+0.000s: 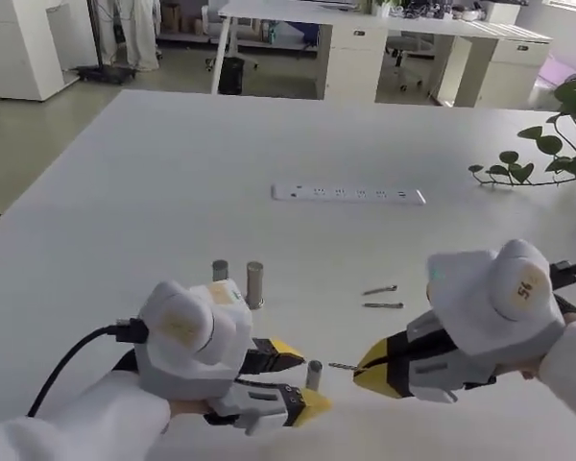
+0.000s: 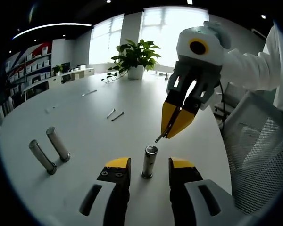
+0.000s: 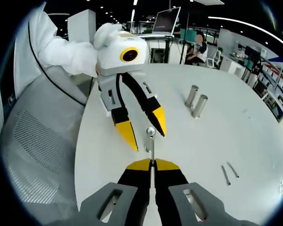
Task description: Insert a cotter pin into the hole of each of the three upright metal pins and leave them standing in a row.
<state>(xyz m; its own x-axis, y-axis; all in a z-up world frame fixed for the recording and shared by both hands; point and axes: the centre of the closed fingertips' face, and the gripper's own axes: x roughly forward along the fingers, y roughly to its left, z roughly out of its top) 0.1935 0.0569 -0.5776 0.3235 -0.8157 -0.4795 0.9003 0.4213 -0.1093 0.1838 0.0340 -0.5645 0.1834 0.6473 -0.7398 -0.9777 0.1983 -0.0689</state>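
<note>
- White tabletop (image 1: pixel 173 173) carries all the work, and three metal pins stand upright on it.
- Your left gripper (image 1: pixel 302 381) has its yellow-tipped jaws spread. One jaw sits on each side of the nearest metal pin (image 1: pixel 314 375). The left gripper view shows a gap on both sides, so it grasps nothing.
- The nearest metal pin stands close to the near edge, between your two grippers.
- Your right gripper (image 1: pixel 368 369) is clenched on a cotter pin (image 1: pixel 344 366). The pin sticks out of the jaw tips toward the left.
- The cotter pin's free end points at the head of the nearest metal pin. In the left gripper view the end sits just beside the head, with a small gap between them.
- The other two metal pins (image 1: pixel 220 270) (image 1: pixel 254 284) stand close together, farther away and to the left of the nearest one.
- Two spare cotter pins (image 1: pixel 379 289) (image 1: pixel 383 305) lie flat side by side, just beyond your right gripper.
- A power strip (image 1: pixel 348 194) lies across the middle of the table, well apart from the pins.
- A potted plant (image 1: pixel 547 154) leans in at the far right.
</note>
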